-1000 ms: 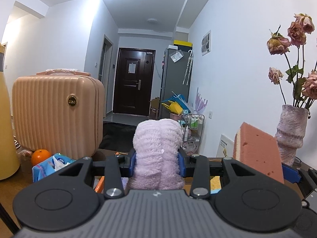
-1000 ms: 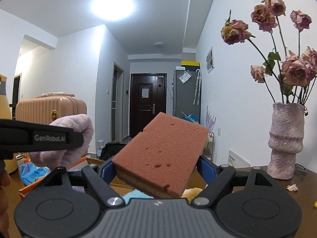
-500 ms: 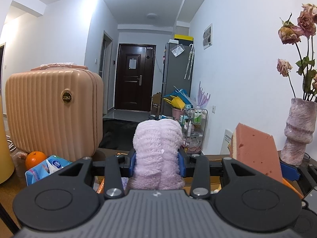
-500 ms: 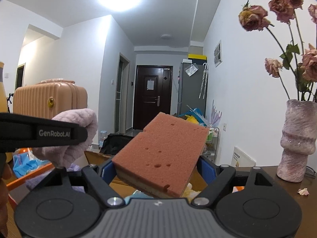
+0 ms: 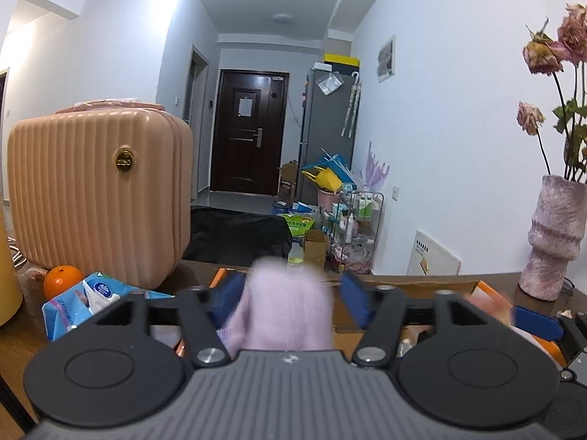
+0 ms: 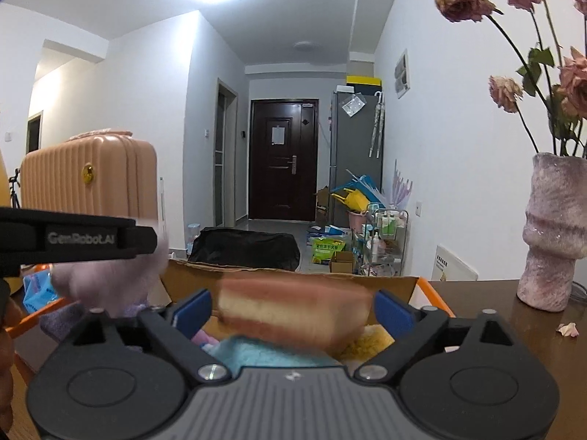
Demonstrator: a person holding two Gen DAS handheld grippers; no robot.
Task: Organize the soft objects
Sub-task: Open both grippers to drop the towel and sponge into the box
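Note:
A lilac fluffy towel (image 5: 286,308) shows blurred and low between the fingers of my left gripper (image 5: 291,300), whose jaws are opening; a gap separates it from the right pad. In the right wrist view a pink and cream sponge (image 6: 293,311) lies flat and blurred between the pads of my right gripper (image 6: 293,310), jaws also opening, with gaps on both sides. Both things are over an orange-edged cardboard box (image 6: 400,282). The left gripper's arm (image 6: 84,238) crosses that view at left, the towel (image 6: 110,278) under it.
The box holds a light blue cloth (image 6: 264,355) and a yellow sponge (image 6: 367,341). A peach suitcase (image 5: 99,198), an orange (image 5: 62,280) and a tissue pack (image 5: 95,300) stand left. A vase of dried roses (image 6: 554,234) stands right on the brown table (image 6: 495,311).
Both grippers spread their jaws. The towel slipped lower between the left pads. The sponge, tilted and gripped before, now lies flat and lower, free of the right pads.

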